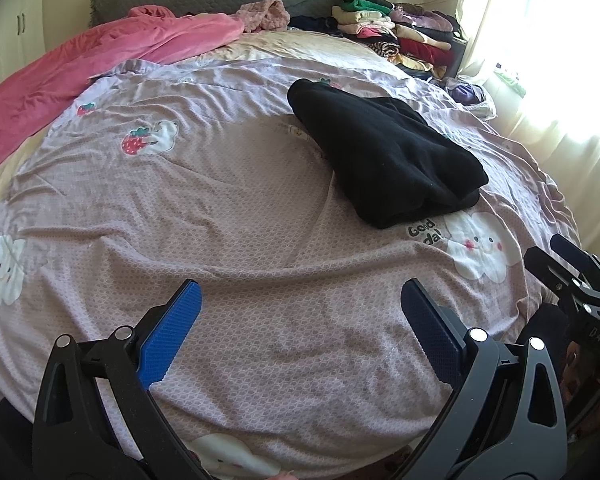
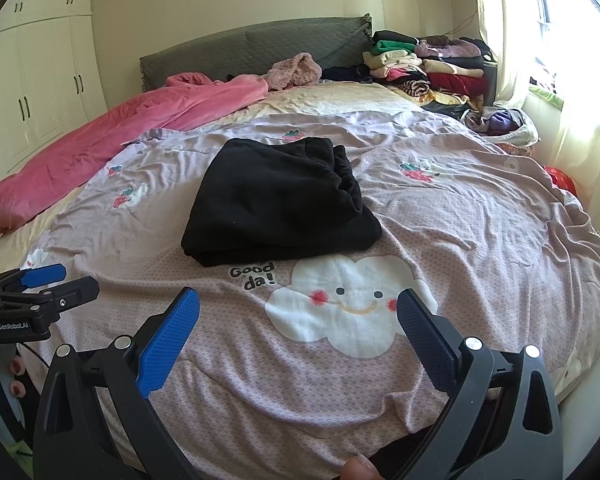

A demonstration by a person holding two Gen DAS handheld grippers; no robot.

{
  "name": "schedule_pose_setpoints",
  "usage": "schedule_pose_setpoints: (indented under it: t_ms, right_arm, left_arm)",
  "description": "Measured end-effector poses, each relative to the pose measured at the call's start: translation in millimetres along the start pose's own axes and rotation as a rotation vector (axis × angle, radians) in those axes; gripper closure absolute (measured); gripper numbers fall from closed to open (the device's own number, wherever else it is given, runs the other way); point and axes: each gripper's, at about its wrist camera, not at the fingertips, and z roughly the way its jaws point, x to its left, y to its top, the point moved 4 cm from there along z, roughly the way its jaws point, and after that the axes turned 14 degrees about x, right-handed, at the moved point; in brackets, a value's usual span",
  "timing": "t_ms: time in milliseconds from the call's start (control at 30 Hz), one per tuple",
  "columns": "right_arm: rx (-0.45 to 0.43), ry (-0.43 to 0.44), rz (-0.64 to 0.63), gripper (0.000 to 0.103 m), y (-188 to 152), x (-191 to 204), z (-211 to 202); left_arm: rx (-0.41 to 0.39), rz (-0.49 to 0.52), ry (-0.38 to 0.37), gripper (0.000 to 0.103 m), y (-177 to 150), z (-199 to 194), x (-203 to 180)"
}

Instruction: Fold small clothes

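Note:
A black garment [image 1: 384, 156] [image 2: 278, 196] lies folded into a thick bundle on the lilac bedspread [image 1: 240, 240] [image 2: 440, 220], just beyond a white cloud print [image 2: 348, 304]. My left gripper [image 1: 300, 300] hovers open over bare bedspread, well short and left of the garment, its blue pads [image 1: 172, 332] wide apart and empty. My right gripper [image 2: 298, 308] is open too, above the cloud print in front of the garment, holding nothing. The right gripper [image 1: 572, 276] shows at the right edge of the left wrist view. The left gripper [image 2: 52, 280] shows at the left edge of the right wrist view.
A pink blanket [image 2: 120, 136] lies along the bed's left side. Stacks of folded clothes [image 2: 424, 68] sit at the far right corner by the grey headboard [image 2: 252, 48]. A pink fluffy item [image 2: 296, 70] is near the headboard. Curtains [image 2: 572, 120] hang on the right, wardrobes [image 2: 28, 92] on the left.

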Motion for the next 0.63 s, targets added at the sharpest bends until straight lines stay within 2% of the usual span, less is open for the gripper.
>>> schedule_pose_setpoints:
  t_ms: [167,233,300,400,433,467,533,633]
  right_arm:
    - [-0.001,-0.009,0.055,0.005,1,-16,-5]
    - [-0.016,-0.038,0.091,0.005,2,-32,-12]
    - [-0.043,-0.082,0.153,0.005,0,-65,-30]
    - [-0.082,-0.186,0.261,0.005,-13,-128,-60]
    - [-0.091,-0.227,0.305,0.005,-19,-153,-69]
    - [-0.095,-0.286,0.369,0.005,-30,-186,-80]
    - [-0.079,-0.378,0.488,0.005,-55,-244,-92]
    - [-0.002,-0.536,0.677,0.005,-106,-335,-101]
  left_arm:
    - [0.015,-0.019,0.024,0.009,1,3,10]
    - [0.000,-0.042,0.022,0.010,4,0,24]
    - [-0.023,-0.070,0.031,0.009,11,-8,49]
    - [-0.067,-0.163,0.155,0.009,26,-22,118]
    - [-0.069,-0.191,0.175,0.009,28,-24,136]
    - [-0.057,-0.234,0.228,0.009,32,-26,170]
    - [-0.031,-0.333,0.371,0.009,38,-30,241]
    - [-0.020,-0.461,0.528,0.009,42,-39,334]
